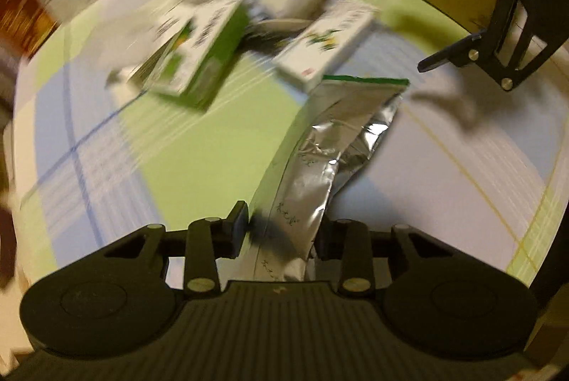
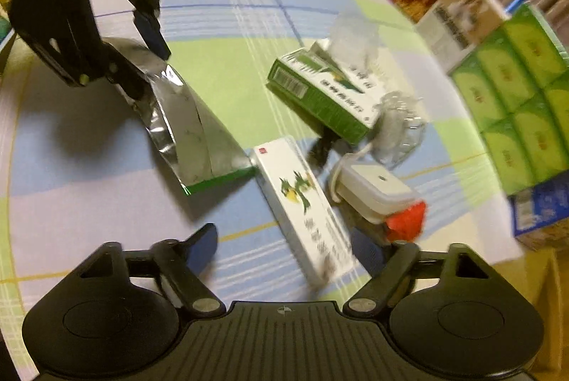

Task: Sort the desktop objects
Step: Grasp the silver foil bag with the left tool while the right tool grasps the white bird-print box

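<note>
Two grippers worked over the checked tablecloth (image 2: 89, 174): the left gripper (image 1: 281, 231) had its fingers closed onto the near end of a silver foil pouch (image 1: 341, 132), pressing it. The right gripper (image 2: 295, 256) stood partly open around a white box (image 2: 302, 199) (pads not yet touching), with a green box (image 2: 320, 96) and a red-capped container (image 2: 377, 192) farther off.

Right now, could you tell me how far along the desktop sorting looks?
Nothing looks sorted yet. The left gripper is around one end of the silver foil pouch; the right gripper straddles the white box without gripping it. The green box, the white container with the red part and the clear plastic remain jumbled on the checked cloth.
</note>
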`<state>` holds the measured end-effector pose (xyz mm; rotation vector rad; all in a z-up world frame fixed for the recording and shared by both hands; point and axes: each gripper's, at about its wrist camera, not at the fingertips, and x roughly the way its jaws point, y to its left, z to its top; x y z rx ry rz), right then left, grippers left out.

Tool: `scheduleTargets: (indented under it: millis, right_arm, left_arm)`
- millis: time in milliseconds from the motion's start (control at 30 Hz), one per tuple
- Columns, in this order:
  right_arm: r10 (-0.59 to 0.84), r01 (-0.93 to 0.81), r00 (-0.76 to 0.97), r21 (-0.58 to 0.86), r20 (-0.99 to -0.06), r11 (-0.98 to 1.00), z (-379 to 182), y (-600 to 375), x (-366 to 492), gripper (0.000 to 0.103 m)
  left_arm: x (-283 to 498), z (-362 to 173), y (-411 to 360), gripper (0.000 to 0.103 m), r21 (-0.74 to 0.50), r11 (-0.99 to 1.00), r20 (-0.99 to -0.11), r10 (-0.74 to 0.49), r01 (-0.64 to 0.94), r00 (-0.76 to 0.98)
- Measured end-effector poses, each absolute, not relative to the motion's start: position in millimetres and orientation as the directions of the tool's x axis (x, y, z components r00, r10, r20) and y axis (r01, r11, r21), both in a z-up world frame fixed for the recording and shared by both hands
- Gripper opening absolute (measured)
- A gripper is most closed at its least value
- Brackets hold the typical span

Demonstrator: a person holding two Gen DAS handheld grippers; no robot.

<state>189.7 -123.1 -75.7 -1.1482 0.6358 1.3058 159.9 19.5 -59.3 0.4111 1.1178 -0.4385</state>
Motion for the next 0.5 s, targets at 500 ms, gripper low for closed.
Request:
scheduleTargets:
  millis: [500]
  right_arm:
    - [0.214, -0.984, 0.118, -0.086, -0.970, 0.154, -102, -110, 232, 0.036]
  left_arm:
    - [163, -64, -1, 0.063, 0.092, 0.754, -0.911, -0.199, 0.650, 0.360]
